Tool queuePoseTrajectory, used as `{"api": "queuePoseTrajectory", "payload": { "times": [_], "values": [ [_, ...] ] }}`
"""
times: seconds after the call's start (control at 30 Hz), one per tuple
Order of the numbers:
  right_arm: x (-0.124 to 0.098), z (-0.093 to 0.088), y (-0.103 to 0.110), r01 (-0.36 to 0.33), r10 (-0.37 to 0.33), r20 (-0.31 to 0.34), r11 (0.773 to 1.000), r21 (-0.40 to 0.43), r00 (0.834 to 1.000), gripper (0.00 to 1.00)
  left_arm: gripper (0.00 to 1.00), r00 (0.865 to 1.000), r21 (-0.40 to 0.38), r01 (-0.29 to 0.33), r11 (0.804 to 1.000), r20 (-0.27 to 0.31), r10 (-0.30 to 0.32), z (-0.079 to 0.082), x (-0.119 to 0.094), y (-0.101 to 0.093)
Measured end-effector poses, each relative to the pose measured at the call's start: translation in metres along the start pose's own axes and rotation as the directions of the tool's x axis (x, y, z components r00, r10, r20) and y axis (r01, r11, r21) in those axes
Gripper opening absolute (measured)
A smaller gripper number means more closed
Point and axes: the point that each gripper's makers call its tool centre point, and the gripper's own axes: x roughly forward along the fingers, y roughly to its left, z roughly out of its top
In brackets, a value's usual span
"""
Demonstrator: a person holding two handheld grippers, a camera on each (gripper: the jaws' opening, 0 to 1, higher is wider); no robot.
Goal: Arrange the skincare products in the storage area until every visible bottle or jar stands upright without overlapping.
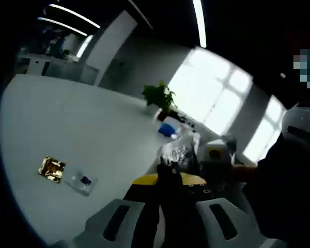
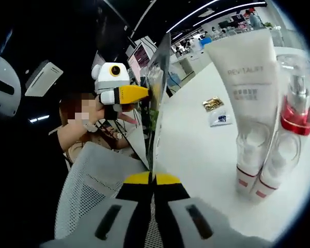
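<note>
In the left gripper view, the left gripper [image 1: 168, 178] pinched a crinkled clear packet [image 1: 180, 150] edge-on, jaws pressed together; a gold sachet [image 1: 51, 169] and a clear sachet [image 1: 81, 181] lay well apart on the white table [image 1: 82, 119].

In the right gripper view, the right gripper [image 2: 153, 178] pinched the same packet's lower edge — its long axis running up toward the left one. A white tube [image 2: 253, 108] and red-collared pump bottle [image 2: 294, 116] stood upright, touching, off to the side.

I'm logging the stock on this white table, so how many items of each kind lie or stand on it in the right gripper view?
White tube standing cap-down: 1
Clear bottle with a red collar: 1
Gold foil sachet: 1
Small white sachet with a blue mark: 1
Total: 4
The clear plastic packet pinched between the two grippers is held up, so it is not counted.
</note>
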Motion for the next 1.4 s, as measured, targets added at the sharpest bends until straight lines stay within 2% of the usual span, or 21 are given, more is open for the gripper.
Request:
{"api": "queuePoseTrajectory", "payload": {
  "times": [0.03,0.13,0.33,0.4,0.43,0.53,0.57,0.67,0.77,0.93,1.03,1.1,1.23,1.33,1.4],
  "values": [
    [0.002,0.000,0.000,0.003,-0.003,-0.003,1.000,-0.001,1.000,0.01,0.02,1.000,-0.003,-0.010,1.000,0.000,0.010,0.000,0.000,0.003],
    [0.007,0.000,-0.001,0.018,-0.019,-0.017,1.000,-0.008,1.000,0.01,0.01,0.997,-0.032,-0.071,0.997,-0.025,0.070,-0.006,0.002,0.018],
    [0.014,-0.002,-0.011,0.071,-0.072,-0.040,0.997,-0.018,0.997,0.01,0.00,0.986,-0.030,-0.151,0.988,-0.075,0.149,-0.016,0.008,0.039],
    [0.016,-0.002,-0.014,0.087,-0.088,-0.046,0.996,-0.026,0.995,0.01,0.00,0.978,-0.052,-0.187,0.981,-0.101,0.181,-0.021,0.010,0.048],
    [0.016,-0.004,-0.014,0.089,-0.091,-0.057,0.995,-0.036,0.994,0.01,0.00,0.972,-0.046,-0.205,0.978,-0.131,0.197,-0.026,0.012,0.052],
    [0.020,-0.011,-0.019,0.109,-0.113,-0.097,0.993,-0.046,0.989,0.01,0.00,0.961,-0.024,-0.229,0.973,-0.167,0.222,-0.034,0.015,0.059],
    [0.021,-0.013,-0.022,0.120,-0.125,-0.107,0.991,-0.052,0.986,0.01,0.00,0.949,-0.023,-0.256,0.966,-0.196,0.247,-0.041,0.018,0.066],
    [0.022,-0.020,-0.032,0.156,-0.167,-0.149,0.984,-0.088,0.975,0.01,0.00,0.946,-0.073,-0.276,0.958,-0.196,0.258,-0.045,0.024,0.072],
    [0.022,-0.027,-0.038,0.169,-0.182,-0.192,0.982,-0.084,0.964,0.02,0.00,0.938,-0.097,-0.288,0.953,-0.228,0.260,-0.054,0.030,0.077],
    [0.023,-0.037,-0.044,0.193,-0.216,-0.222,0.973,-0.124,0.951,0.04,0.00,0.936,-0.130,-0.283,0.950,-0.251,0.245,-0.060,0.039,0.083],
    [0.020,-0.046,-0.054,0.222,-0.257,-0.264,0.963,-0.153,0.930,0.08,0.00,0.934,-0.148,-0.284,0.947,-0.265,0.239,-0.062,0.045,0.086],
    [0.018,-0.048,-0.057,0.234,-0.271,-0.274,0.959,-0.159,0.923,0.10,0.00,0.934,-0.162,-0.286,0.944,-0.269,0.237,-0.063,0.048,0.089],
    [0.014,-0.049,-0.061,0.251,-0.286,-0.279,0.955,-0.156,0.917,0.12,0.00,0.931,-0.178,-0.292,0.940,-0.277,0.237,-0.066,0.047,0.092],
    [0.009,-0.057,-0.065,0.270,-0.322,-0.310,0.942,-0.199,0.895,0.14,0.00,0.930,-0.193,-0.300,0.934,-0.277,0.241,-0.069,0.045,0.094],
    [0.007,-0.059,-0.066,0.276,-0.332,-0.318,0.938,-0.208,0.888,0.15,0.00,0.925,-0.190,-0.317,0.929,-0.279,0.259,-0.071,0.044,0.098]
  ]
}}
